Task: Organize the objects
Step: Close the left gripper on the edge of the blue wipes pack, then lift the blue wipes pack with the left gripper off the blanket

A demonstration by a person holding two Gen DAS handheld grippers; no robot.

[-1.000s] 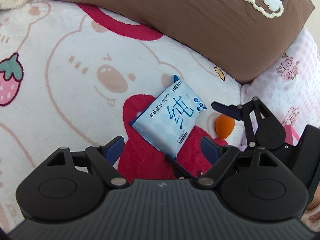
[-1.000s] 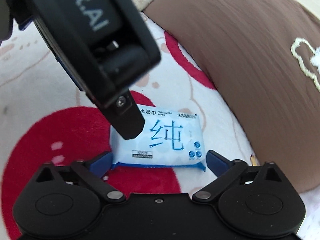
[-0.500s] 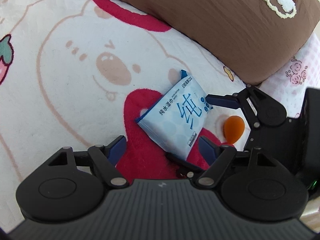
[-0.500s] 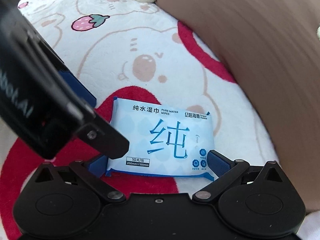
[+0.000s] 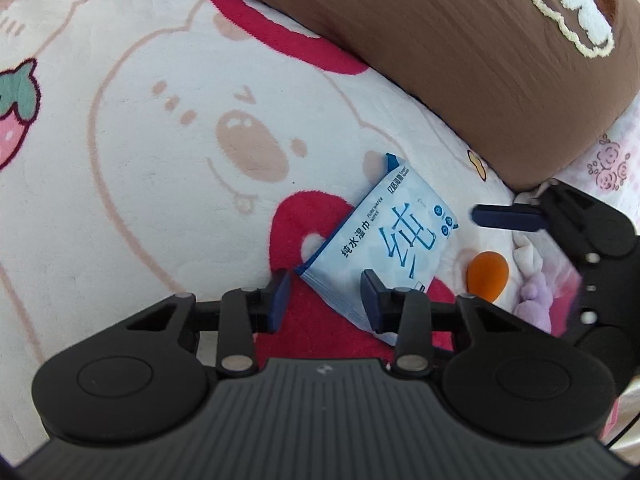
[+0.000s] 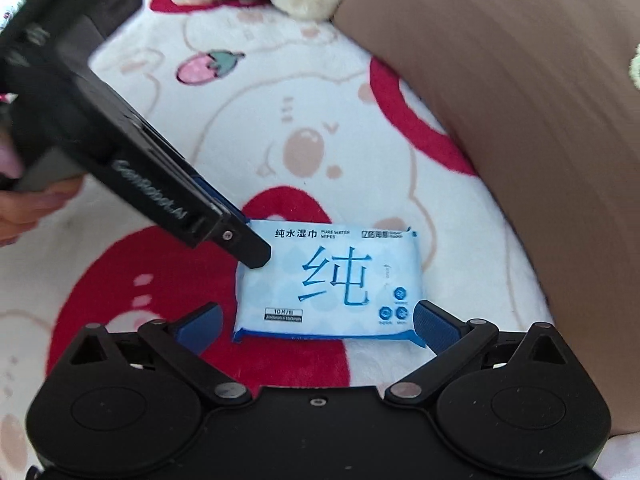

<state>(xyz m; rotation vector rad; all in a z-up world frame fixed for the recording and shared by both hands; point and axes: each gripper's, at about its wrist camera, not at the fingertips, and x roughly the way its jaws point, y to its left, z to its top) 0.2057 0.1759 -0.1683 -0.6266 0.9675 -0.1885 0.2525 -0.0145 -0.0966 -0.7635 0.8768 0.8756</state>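
Right now you are working over a plush cartoon blanket point(image 5: 168, 128), white with pink bears and red patches, with a brown pillow point(image 5: 460, 60) lying along its far right side. Resting flat on the blanket, partly over a red patch and just near of the pillow, is the pack of wet wipes point(image 6: 328, 280), pale blue with a large blue character on its face. An orange egg-shaped thing point(image 5: 488, 276) is sitting just right of the pack in the left wrist view, with something lilac and fluffy beside it that is too blurred to name.

You are, by my reading, in the picking-up step, taking the wipes so they can be put away. Your left gripper point(image 5: 324, 296) is pointing steeply down at the pack's near left corner, and its jaws are closing with that corner between them; the right pad is lying against the wrapper, yet the left pad is not pressing on it, so the grip is not made. Your right gripper point(image 6: 316, 324) is hovering with its jaws wide apart, empty, the pack's near edge lying between its blue fingers point(image 6: 434, 326) without touching them.

Next you are likely needing to finish the pinch firmly, since a soft, slippery wrapper held by a corner may sag or slide, then lift.
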